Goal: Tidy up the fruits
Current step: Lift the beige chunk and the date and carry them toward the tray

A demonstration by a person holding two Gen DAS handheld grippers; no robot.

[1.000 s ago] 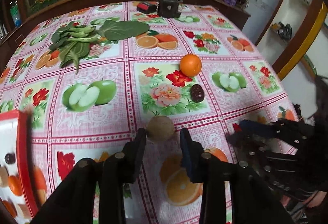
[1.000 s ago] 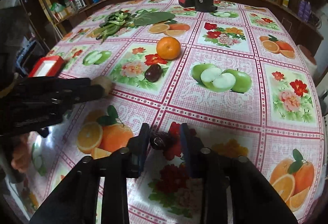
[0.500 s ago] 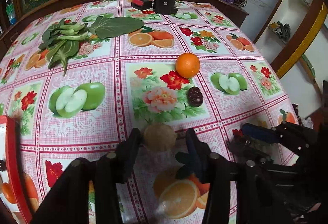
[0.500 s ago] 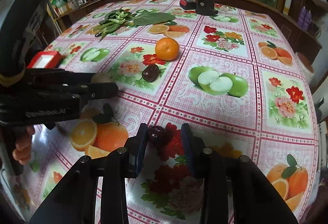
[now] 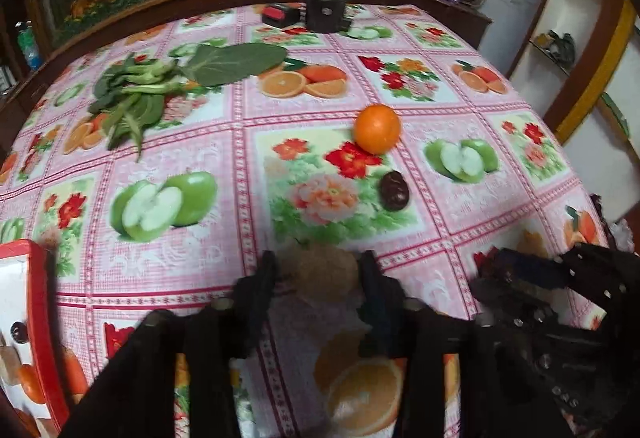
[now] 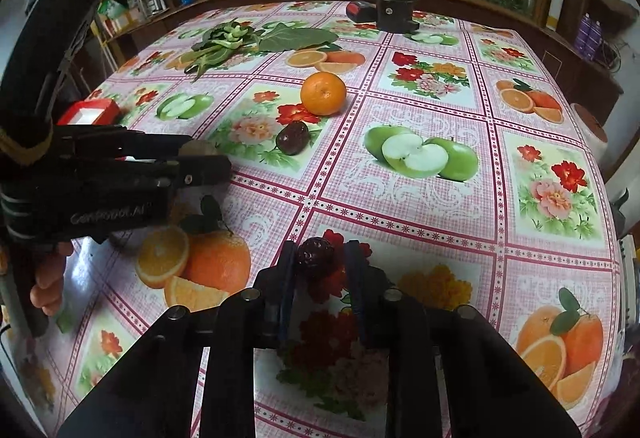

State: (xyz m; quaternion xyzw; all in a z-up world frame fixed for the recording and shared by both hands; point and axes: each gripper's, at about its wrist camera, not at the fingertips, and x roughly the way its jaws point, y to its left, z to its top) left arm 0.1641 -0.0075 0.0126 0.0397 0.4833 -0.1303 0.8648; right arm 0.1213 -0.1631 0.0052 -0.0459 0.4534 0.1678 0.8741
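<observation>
I have my left hand-held gripper (image 5: 318,274) freshly clamped on what looks like a brown fruit (image 5: 320,270), blurred low in the frame; my right hand-held gripper (image 6: 318,258) has been closing and pinches the dark fruit (image 6: 314,253), both for the red tray (image 5: 38,318) at lower left.

— What lies on the tablecloth (image 6: 460,197) toward its far end?
— A heap of green leaves (image 6: 224,45), with one broad leaf (image 6: 298,37) just beside it.
— And at the far edge of the tablecloth?
— A black round stand (image 6: 393,11), and a small red-and-black box (image 6: 359,10) touching its left side.
</observation>
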